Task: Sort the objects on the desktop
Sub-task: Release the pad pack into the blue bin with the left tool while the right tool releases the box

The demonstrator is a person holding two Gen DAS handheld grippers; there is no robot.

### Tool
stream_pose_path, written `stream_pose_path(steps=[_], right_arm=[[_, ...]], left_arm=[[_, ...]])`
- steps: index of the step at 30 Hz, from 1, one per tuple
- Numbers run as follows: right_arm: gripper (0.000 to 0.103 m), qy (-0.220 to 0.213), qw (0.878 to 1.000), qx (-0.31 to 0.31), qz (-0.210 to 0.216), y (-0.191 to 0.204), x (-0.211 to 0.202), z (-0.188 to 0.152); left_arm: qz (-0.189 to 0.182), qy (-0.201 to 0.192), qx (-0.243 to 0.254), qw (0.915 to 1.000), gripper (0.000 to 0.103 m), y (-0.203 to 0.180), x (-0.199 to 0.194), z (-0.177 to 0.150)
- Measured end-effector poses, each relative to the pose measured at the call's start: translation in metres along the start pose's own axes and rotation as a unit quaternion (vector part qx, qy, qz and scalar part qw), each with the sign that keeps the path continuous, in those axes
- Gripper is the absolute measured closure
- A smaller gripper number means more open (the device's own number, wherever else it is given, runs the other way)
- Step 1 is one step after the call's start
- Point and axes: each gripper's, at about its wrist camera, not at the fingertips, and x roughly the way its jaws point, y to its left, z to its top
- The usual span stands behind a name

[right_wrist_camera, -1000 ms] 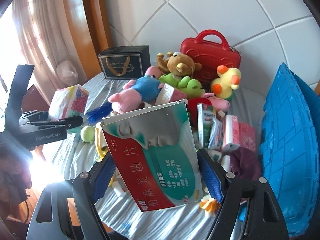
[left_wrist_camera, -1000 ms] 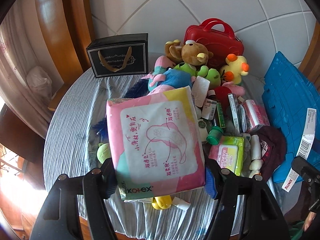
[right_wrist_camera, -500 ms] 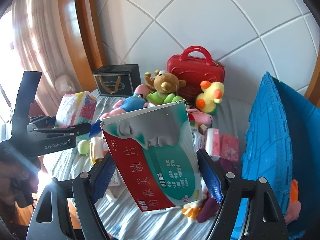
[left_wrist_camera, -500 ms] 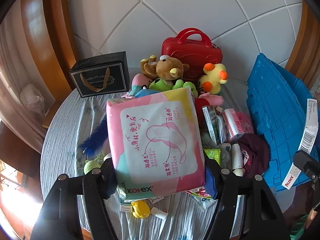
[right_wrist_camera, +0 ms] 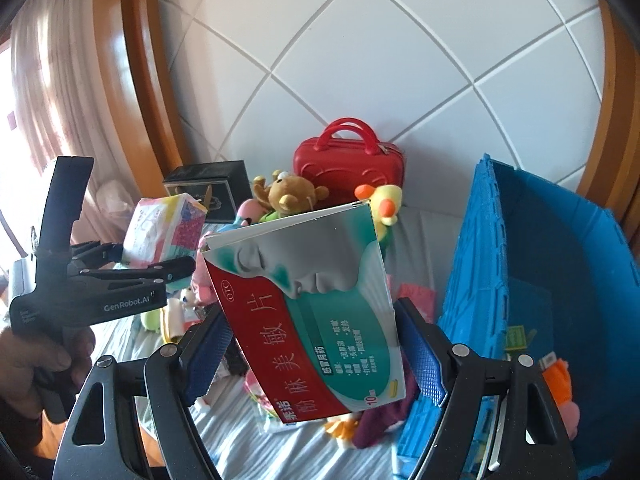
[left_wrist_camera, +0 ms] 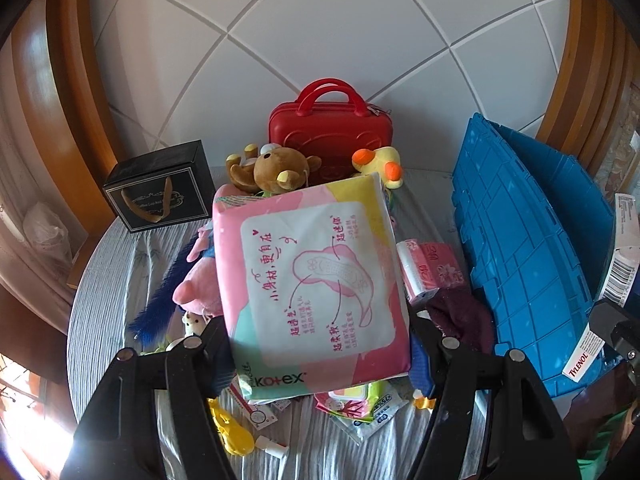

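- Comparing with the frames a second earlier: both grippers had risen and drawn back from the heap on the striped grey tablecloth [left_wrist_camera: 116, 280]; far more of the white tiled wall [left_wrist_camera: 320, 40] filled each view, and the red hard-shell handbag [left_wrist_camera: 330, 136] and brown plush bear [left_wrist_camera: 276, 170] sat lower and smaller.
- Interior of the blue plastic crate [right_wrist_camera: 560, 248] was now visible in the right wrist view; earlier only its outer wall showed.
- Grips unchanged across all frames.
- Left gripper [left_wrist_camera: 316, 340]: clamped on the pink soft pack of sanitary pads [left_wrist_camera: 308, 276], pads pressing both lower edges; pack carried in the air above the clutter, tilted slightly.
- Right gripper [right_wrist_camera: 312, 356]: closed on the red, green and grey cardboard medicine box [right_wrist_camera: 308, 316], blue fingers [right_wrist_camera: 420, 360] against its sides; box held clear of the table, beside the crate.
- Person's hand [right_wrist_camera: 44, 364] grasped the left gripper's handle, tool pointing downward toward the table.
- Black gift box [left_wrist_camera: 160, 192] stood at the table's far left.
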Motion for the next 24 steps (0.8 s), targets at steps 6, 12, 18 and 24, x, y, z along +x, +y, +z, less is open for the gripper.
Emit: stream_pose_path(steps=[6,12,18,24], right_arm=[[0.023,-0.008,1.000,0.021,-0.016,-0.031,-0.019,0.000],[0.023,-0.011,0.999,0.042,-0.033,-0.063,-0.036,0.000],[0.023,-0.013,0.997,0.061,-0.050,-0.088,-0.051,-0.004],[0.023,-0.008,0.994,0.082,-0.069,-0.115,-0.063,-0.013]], left_arm=[[-0.015,-0.010,0.017,0.9997,0.036,-0.038,-0.004,0.015],[-0.032,-0.017,0.040,0.9986,0.036,-0.077,-0.007,0.029],[-0.046,-0.019,0.060,0.9970,0.036,-0.114,-0.006,0.038],[-0.064,-0.020,0.082,0.9944,0.036,-0.151,-0.004,0.044]])
